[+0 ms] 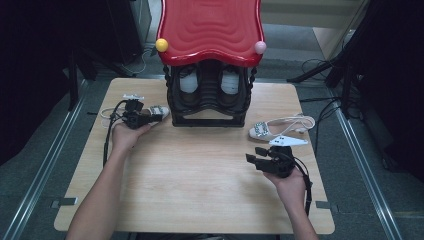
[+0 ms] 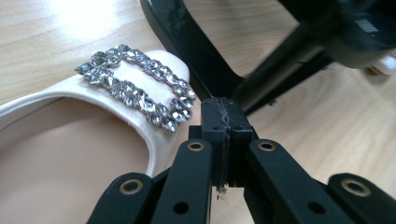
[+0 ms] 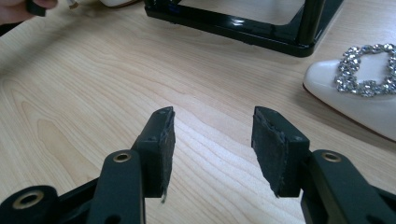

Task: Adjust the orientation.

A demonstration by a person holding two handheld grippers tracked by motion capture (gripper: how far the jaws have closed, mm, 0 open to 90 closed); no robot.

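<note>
Left fingers: pressed flat together on my left gripper (image 2: 223,140), pad against pad; I cannot make out anything caught between them. They sit just beside the toe of the left shoe (image 2: 93,140).
Right fingers: spread wide on my right gripper (image 3: 212,140), bare tabletop showing in the gap, nothing touched.
Left shoe: cream flat with a rhinestone buckle (image 2: 140,88), lying on the table at the left foot of the rack; in the high view my left gripper (image 1: 150,116) is right on it.
Right shoe: matching cream slingback (image 1: 280,127) with its own crystal buckle (image 3: 369,70), lying to the right of the rack, toe pointing inward. My right gripper (image 1: 260,157) is near it, in front of the toe, not in contact.
Rack: black shoe rack (image 1: 207,100) with a red wavy top (image 1: 210,27), standing at the far middle of the table (image 1: 200,190); a white pair (image 1: 189,82) rests inside.
Hands: both come in from the near edge, well apart.
</note>
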